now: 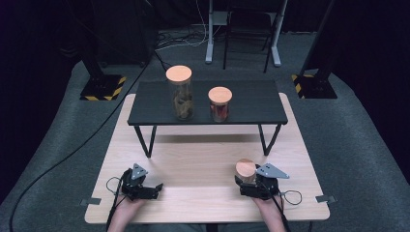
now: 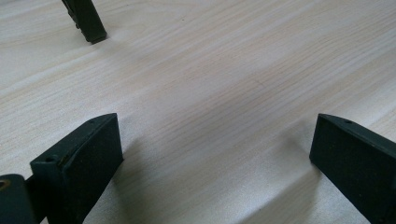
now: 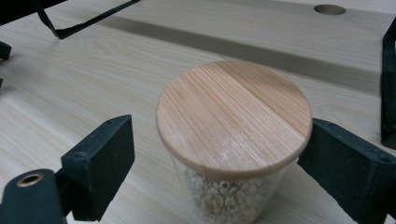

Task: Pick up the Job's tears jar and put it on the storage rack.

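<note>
Right gripper (image 1: 247, 182): at the near right of the table (image 1: 203, 159), held in the person's right hand (image 1: 269, 207).
Right fingers (image 3: 100, 163): spread to either side of a small jar (image 3: 233, 140); in the right gripper view the right finger touches the edge of the jar's wooden lid, while the left finger stands apart from it with bare table showing in the gap. Not clenched on the jar.
Small jar: upright on the table between the right fingers, glass body filled with pale grains, round bamboo lid on top.
Left gripper (image 1: 153, 189): at the near left of the table, in the person's left hand (image 1: 126, 209).
Left fingers (image 2: 86, 158): released, wide apart, holding nothing, low over bare wood.
Table: light wood grain, with a small hole near its far edge in the right gripper view.
Black shelf (image 1: 207, 102): a low dark stand on thin legs at the far half of the table.
Tall jar (image 1: 180, 93): on the shelf, left, brownish contents.
Shorter jar (image 1: 220, 104): beside it, right, reddish contents.
Room: grey carpet (image 1: 348, 125), dark surroundings, a cable (image 1: 67, 154) trailing across the floor, yellow-black striped bases at both sides.
</note>
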